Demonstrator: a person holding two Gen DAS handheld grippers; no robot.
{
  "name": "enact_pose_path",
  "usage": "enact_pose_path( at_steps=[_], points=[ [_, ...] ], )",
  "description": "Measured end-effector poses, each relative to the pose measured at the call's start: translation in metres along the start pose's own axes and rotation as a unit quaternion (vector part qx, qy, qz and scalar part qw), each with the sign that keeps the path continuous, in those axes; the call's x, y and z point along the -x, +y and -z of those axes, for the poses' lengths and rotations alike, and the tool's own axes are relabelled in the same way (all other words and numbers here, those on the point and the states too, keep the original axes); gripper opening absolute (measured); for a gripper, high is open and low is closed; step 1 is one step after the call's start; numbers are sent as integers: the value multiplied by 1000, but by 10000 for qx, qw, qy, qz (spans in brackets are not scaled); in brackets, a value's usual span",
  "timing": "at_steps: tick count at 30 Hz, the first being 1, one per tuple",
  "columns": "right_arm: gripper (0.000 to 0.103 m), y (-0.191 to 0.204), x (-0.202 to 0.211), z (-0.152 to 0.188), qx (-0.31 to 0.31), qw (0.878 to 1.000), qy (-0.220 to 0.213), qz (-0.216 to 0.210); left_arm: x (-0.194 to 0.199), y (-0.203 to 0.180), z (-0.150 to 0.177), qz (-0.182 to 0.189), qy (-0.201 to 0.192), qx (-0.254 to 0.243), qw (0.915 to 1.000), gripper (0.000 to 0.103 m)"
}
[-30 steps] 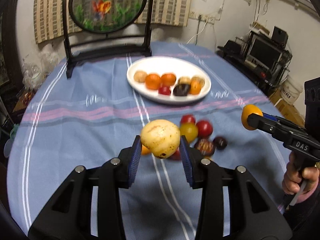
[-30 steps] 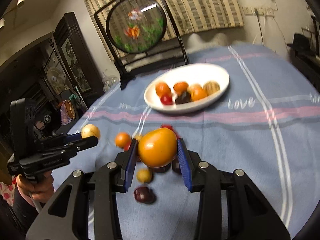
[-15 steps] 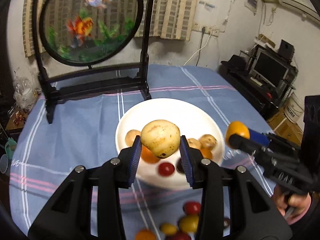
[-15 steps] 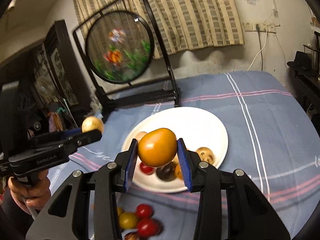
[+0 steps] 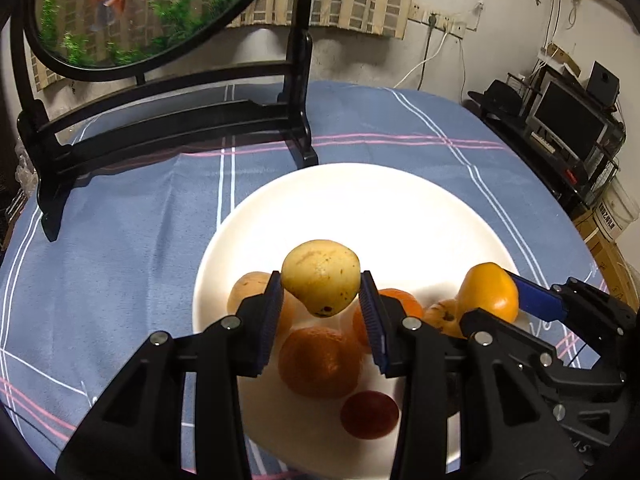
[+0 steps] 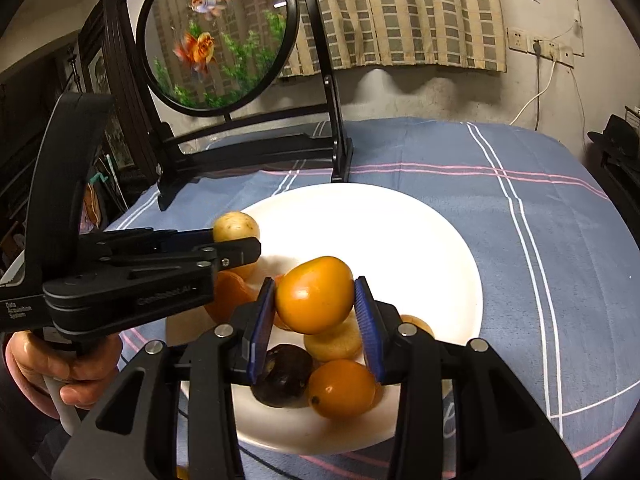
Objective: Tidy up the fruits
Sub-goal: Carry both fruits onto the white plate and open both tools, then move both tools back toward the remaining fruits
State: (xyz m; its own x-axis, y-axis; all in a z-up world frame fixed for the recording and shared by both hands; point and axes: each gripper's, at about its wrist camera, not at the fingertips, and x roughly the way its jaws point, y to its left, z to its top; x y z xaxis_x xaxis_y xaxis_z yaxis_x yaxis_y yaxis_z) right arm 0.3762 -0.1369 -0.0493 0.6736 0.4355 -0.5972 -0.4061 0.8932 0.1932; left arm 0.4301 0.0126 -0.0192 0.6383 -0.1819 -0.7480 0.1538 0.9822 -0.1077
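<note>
So the pale yellow fruit (image 5: 320, 278) is pinched between the blue pads of the left tool (image 5: 320, 312), held up in the air right over the near half of the white plate (image 5: 360, 208). Directly under that tool sits an orange mandarin (image 5: 320, 362), and a bit closer in there's a small red fruit (image 5: 370, 414). A tan fruit (image 5: 250, 292) peeks out behind the tool's left finger.

The right tool (image 6: 316, 330) is clamped on an orange persimmon-looking fruit (image 6: 314, 294), also hanging above the same plate. Below its fingers there's a dark purple fruit (image 6: 286, 376), a smaller orange fruit (image 6: 342, 388) and a tan roundish one (image 6: 334, 340). Both tools are side by side over the plate, close together, each one showing up in the other's camera. A bare hand (image 6: 60, 364) grips the left tool's handle.

Ahead of both tools, past the plate, the blue striped tablecloth (image 5: 140, 216) covers the table, and a black stand (image 5: 180, 120) on it carries a round goldfish screen (image 6: 218, 36). Off to the right of the left tool, beyond the table, there's a monitor (image 5: 568, 120) on a rack.
</note>
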Motion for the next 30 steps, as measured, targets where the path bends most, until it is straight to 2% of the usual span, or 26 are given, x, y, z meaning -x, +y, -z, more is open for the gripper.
enact_pose_path(
  at_steps=[2, 3, 5, 8, 12, 14, 19, 23, 25, 28, 30],
  points=[
    [45, -1, -3, 0, 31, 10000, 45, -7, -2, 0, 1, -37, 41, 14, 10000, 42],
    [45, 0, -3, 1, 44, 10000, 38, 6, 1, 0, 1, -118, 24, 29, 9999, 55],
    [47, 0, 2, 0, 43, 10000, -1, 8, 11, 1, 2, -239, -162, 47, 9996, 76],
    [47, 2, 16, -1, 1, 10000, -86, -36, 39, 2, 4, -314, -383, -31, 9988, 78],
    [47, 9, 51, 6, -76, 9996, -229, -160, 91, 4, 20, -345, -656, 30, 9972, 93],
    [64, 15, 72, 17, -64, 9993, -327, -147, 112, 3, 34, -362, -742, 28, 9966, 96],
    [64, 34, 114, 57, 170, 9988, -420, -199, 157, -1, 98, -238, -707, 58, 9972, 99],
    [64, 44, 135, 93, 124, 9980, -289, -542, 180, -4, 159, -235, -771, 171, 9966, 99],
    [64, 52, 141, 115, 234, 9973, -120, -684, 186, -5, 183, -249, -771, 172, 9966, 99],
    [64, 66, 144, 142, 421, 9929, 385, -1044, 186, -4, 214, -221, -627, 200, 9976, 99],
    [64, 77, 149, 154, 616, 9918, 511, -994, 182, -5, 228, -222, -516, 140, 9983, 99]
  ],
)
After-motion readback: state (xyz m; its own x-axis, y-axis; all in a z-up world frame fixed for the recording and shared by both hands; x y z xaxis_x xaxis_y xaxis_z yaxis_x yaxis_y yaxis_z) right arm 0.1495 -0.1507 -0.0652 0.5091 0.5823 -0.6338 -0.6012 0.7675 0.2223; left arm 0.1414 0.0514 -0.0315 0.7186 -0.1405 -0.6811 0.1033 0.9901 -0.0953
